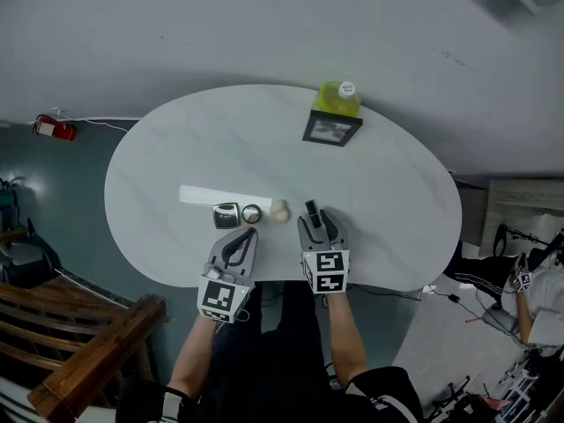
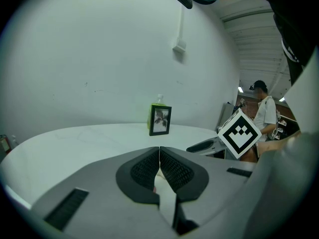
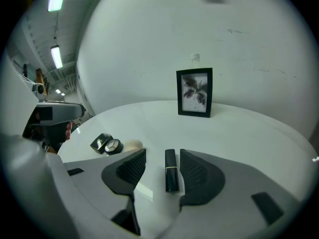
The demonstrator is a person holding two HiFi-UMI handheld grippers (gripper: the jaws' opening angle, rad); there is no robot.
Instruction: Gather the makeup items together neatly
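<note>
White table, makeup row almost gathered.
Clenched, empty jaws on left gripper; square compact, round compact, puff side by side; lipstick flat between released jaws of right gripper. Could snag on a pad at lift-off and roll askew.

**Framed picture and green bottle at the far side of the tabletop**

The white, faintly veined oval tabletop carries a black-framed picture. It stands upright, well ahead of the right hand-held gripper, near the far edge. Just behind the frame stands a yellow-green bottle with a white cap.

Far to the left of the left hand-held gripper, off the tabletop, a small red object lies by the wall. Behind and left of that gripper is a brown wooden bench. Well to the right of the right hand-held gripper, a person in a white top sits on the floor.
</note>
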